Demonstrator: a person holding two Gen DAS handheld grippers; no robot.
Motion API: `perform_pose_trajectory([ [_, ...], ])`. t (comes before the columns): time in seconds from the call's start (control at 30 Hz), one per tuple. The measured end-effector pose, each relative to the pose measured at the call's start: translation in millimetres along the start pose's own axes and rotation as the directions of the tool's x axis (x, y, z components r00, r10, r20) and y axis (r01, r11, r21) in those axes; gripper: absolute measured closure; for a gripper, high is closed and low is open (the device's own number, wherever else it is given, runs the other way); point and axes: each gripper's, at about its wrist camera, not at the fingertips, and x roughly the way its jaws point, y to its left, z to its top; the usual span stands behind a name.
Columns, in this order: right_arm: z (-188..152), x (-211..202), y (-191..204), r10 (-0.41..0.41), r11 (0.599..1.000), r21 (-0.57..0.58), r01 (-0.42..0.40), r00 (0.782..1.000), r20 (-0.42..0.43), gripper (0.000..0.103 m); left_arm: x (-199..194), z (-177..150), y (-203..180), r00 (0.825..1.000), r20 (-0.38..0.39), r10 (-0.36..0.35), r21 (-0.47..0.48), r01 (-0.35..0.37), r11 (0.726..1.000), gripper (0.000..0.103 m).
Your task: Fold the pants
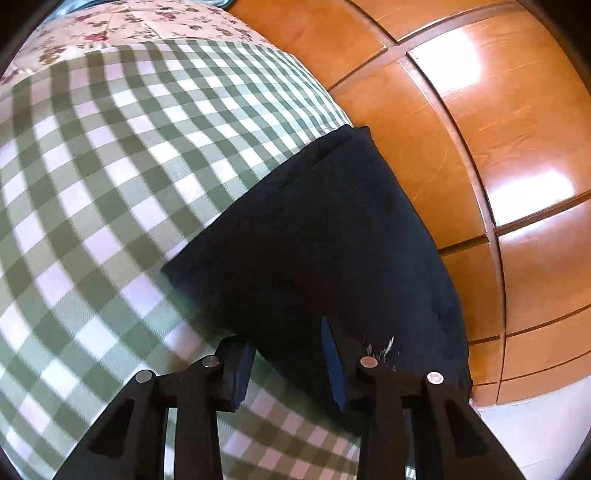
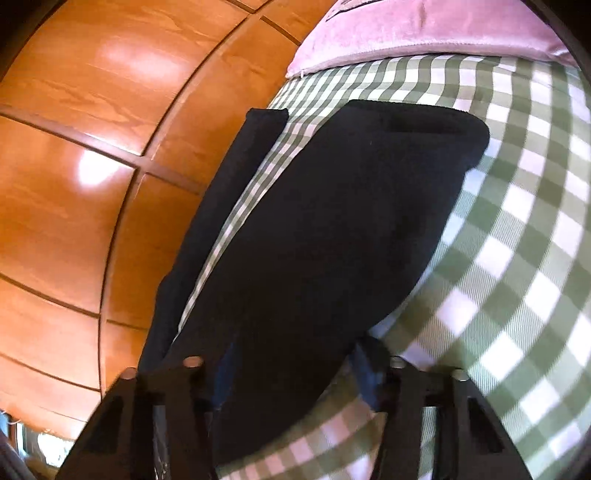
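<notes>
My left gripper [image 1: 290,363] hangs released above the near corner of the dark navy pants [image 1: 325,236], its fingers spread with cloth between them but not pinched. The pants lie on the green-and-white checked cover [image 1: 96,177], along its right edge beside the glossy wooden floor [image 1: 498,155]; a floral cloth [image 1: 122,26] shows at the far end. My right gripper [image 2: 291,373] is spread wide too, straddling the near end of the pants [image 2: 332,229]. From here one dark strip lies left by the floor [image 2: 66,184], and a pink cushion [image 2: 417,29] sits at the far edge.
</notes>
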Motion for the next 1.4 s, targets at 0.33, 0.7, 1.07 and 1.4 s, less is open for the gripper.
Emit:
perform_pose_trajectory([
  [0.33,18,6,-10,-0.07,0.996,-0.059,0.067,0.997,-0.04,0.084,-20,-4,3,0.998,0.055,0.01,0.016,-0.011,1.0,0.097],
  [0.7,10,-49,-14,-0.065,0.993,-0.097,0.063,0.998,-0.02,0.092,-89,-32,8,0.995,0.094,-0.033,0.082,0.025,0.996,0.097],
  [1.07,-27,-89,-64,-0.073,0.996,-0.052,0.07,0.996,-0.053,0.091,-126,-73,48,0.994,0.072,0.086,0.113,-0.094,0.989,0.097],
  [1.4,18,-116,-93,-0.097,0.991,0.1,0.088,0.991,0.093,0.055,-121,-66,45,0.966,0.096,0.238,0.137,-0.25,0.959,0.076],
])
